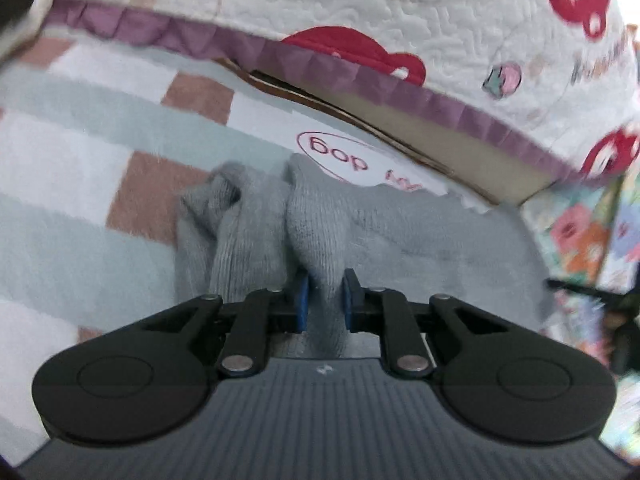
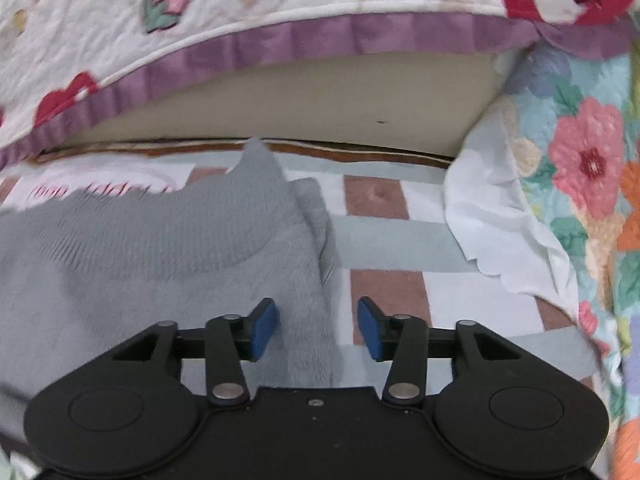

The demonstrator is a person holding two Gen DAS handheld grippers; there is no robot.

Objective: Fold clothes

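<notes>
A grey knitted garment (image 2: 168, 240) lies on the checked blanket (image 2: 376, 236) below a quilted cover (image 1: 360, 8). Only the right view shows a floral quilt (image 2: 588, 168). The left gripper (image 1: 325, 300) pinches a garment fold; the right gripper (image 2: 318, 328) stands wide, gripping nothing.

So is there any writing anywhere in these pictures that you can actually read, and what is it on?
"dog", seen upside down inside a red oval, printed on the striped blanket under the grey knit garment.
Red lettering beside it: half hidden by the garment, unreadable.
Lettering on the white quilt: too blurred to read.
Right wrist view: none readable.
</notes>
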